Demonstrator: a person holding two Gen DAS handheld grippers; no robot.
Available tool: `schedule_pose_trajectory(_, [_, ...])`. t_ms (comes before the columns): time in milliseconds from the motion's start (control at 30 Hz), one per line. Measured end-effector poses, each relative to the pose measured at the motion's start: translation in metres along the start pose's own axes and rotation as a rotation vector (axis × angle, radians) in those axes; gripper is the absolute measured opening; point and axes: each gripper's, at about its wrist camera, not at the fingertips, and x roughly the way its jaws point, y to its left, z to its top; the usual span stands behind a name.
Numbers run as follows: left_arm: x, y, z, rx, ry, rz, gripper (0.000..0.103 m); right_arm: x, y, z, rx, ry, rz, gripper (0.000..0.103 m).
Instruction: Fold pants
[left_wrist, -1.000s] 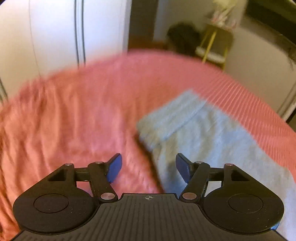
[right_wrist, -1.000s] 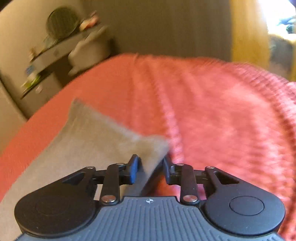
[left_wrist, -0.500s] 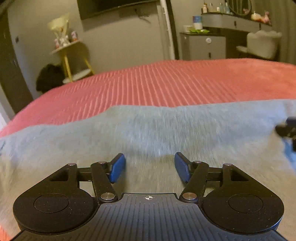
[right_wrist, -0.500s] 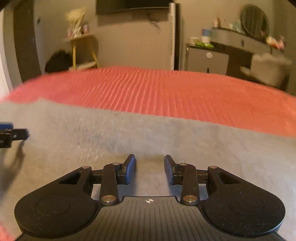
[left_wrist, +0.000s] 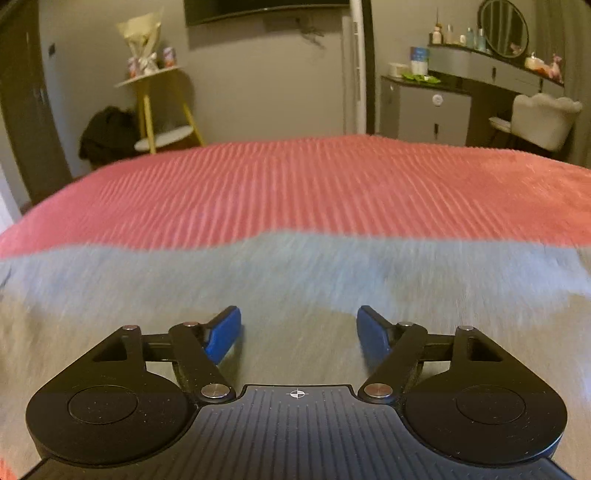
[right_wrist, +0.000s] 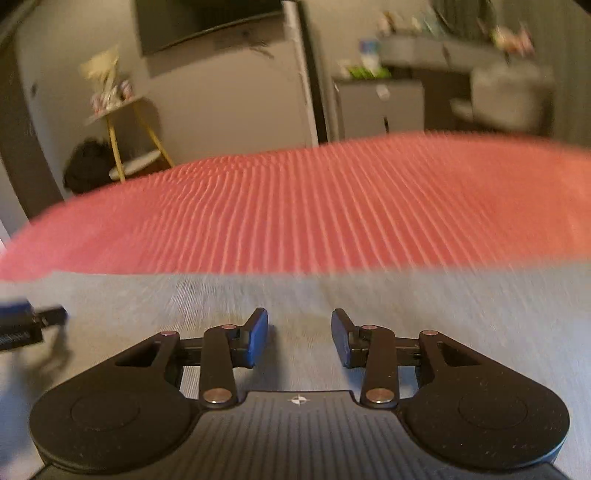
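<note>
Grey pants (left_wrist: 295, 273) lie flat across the near part of a red ribbed bedspread (left_wrist: 295, 184), and show in the right wrist view too (right_wrist: 369, 295). My left gripper (left_wrist: 299, 332) is open and empty, low over the grey cloth. My right gripper (right_wrist: 299, 334) is open and empty over the same cloth, further right. The tip of my left gripper shows at the left edge of the right wrist view (right_wrist: 26, 323). Both views are blurred by motion.
Beyond the bed's far edge stand a yellow-legged side table (left_wrist: 162, 107), a dark heap on the floor (left_wrist: 107, 133), a grey cabinet (left_wrist: 424, 107), a dressing table with a round mirror (left_wrist: 506, 26) and a white chair (left_wrist: 543, 118).
Both grippers swung round from the pants' ends to face across the bed, then moved low over the grey cloth. The right gripper's jaws opened wider.
</note>
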Motion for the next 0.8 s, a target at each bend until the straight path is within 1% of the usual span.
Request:
schedule_pose_trajectory(33, [0.002, 0.006, -0.007, 0.022, 0.022, 0.030, 0.080, -0.007, -0.019, -0.004, 0.045, 0.015, 0.025, 0.038])
schedule_pose_trajectory(67, [0.003, 0.014, -0.014, 0.039, 0.033, 0.065, 0.083, -0.020, -0.046, -0.014, 0.108, 0.030, 0.057, 0.038])
schedule_pose_trajectory(100, [0.000, 0.024, -0.017, 0.034, 0.027, 0.096, 0.083, -0.035, -0.071, -0.022, 0.168, 0.018, 0.090, 0.038])
schedule_pose_trajectory(133, [-0.005, 0.032, -0.017, 0.027, 0.034, 0.152, 0.082, -0.048, -0.092, -0.026, 0.225, 0.000, 0.098, 0.037])
schedule_pose_trajectory(167, [-0.008, 0.040, -0.015, 0.020, 0.047, 0.204, 0.077, -0.067, -0.123, -0.032, 0.309, -0.032, 0.052, 0.037])
schedule_pose_trajectory(200, [-0.013, 0.048, -0.013, 0.003, 0.062, 0.230, 0.075, -0.081, -0.146, -0.036, 0.371, -0.059, 0.000, 0.036])
schedule_pose_trajectory(233, [-0.019, 0.056, -0.012, -0.033, 0.073, 0.232, 0.075, -0.100, -0.171, -0.041, 0.446, -0.094, -0.064, 0.034])
schedule_pose_trajectory(267, [-0.028, 0.063, -0.013, -0.084, 0.074, 0.211, 0.075, -0.118, -0.188, -0.044, 0.503, -0.120, -0.167, 0.037])
schedule_pose_trajectory(300, [-0.037, 0.069, -0.015, -0.132, 0.074, 0.186, 0.075, -0.132, -0.197, -0.047, 0.533, -0.127, -0.301, 0.042])
schedule_pose_trajectory(333, [-0.046, 0.073, -0.018, -0.169, 0.080, 0.162, 0.075, -0.153, -0.208, -0.051, 0.562, -0.148, -0.447, 0.044])
schedule_pose_trajectory(367, [-0.052, 0.074, -0.020, -0.193, 0.089, 0.142, 0.076, -0.171, -0.216, -0.058, 0.598, -0.188, -0.452, 0.044])
schedule_pose_trajectory(400, [-0.059, 0.072, -0.024, -0.208, 0.096, 0.127, 0.076, -0.185, -0.223, -0.066, 0.655, -0.230, -0.398, 0.044])
schedule_pose_trajectory(433, [-0.064, 0.070, -0.028, -0.222, 0.102, 0.109, 0.078, -0.199, -0.230, -0.078, 0.734, -0.270, -0.325, 0.045])
schedule_pose_trajectory(467, [-0.068, 0.069, -0.034, -0.232, 0.106, 0.090, 0.079, -0.208, -0.235, -0.090, 0.798, -0.290, -0.272, 0.045])
schedule_pose_trajectory(567, [-0.066, 0.054, -0.048, -0.228, 0.136, 0.081, 0.078, -0.209, -0.243, -0.116, 0.893, -0.284, -0.190, 0.044])
schedule_pose_trajectory(600, [-0.067, 0.047, -0.049, -0.209, 0.127, 0.079, 0.078, -0.207, -0.246, -0.122, 0.905, -0.276, -0.178, 0.043])
schedule_pose_trajectory(667, [-0.070, 0.033, -0.048, -0.174, 0.109, 0.057, 0.078, -0.197, -0.251, -0.129, 0.929, -0.271, -0.157, 0.032])
schedule_pose_trajectory(733, [-0.069, 0.024, -0.048, -0.172, 0.096, 0.019, 0.079, -0.186, -0.252, -0.123, 0.952, -0.272, -0.168, 0.030])
schedule_pose_trajectory(767, [-0.067, 0.021, -0.049, -0.179, 0.098, 0.016, 0.079, -0.185, -0.257, -0.121, 0.959, -0.291, -0.168, 0.030])
schedule_pose_trajectory(800, [-0.065, 0.020, -0.050, -0.189, 0.103, 0.029, 0.079, -0.182, -0.260, -0.120, 0.971, -0.305, -0.175, 0.030])
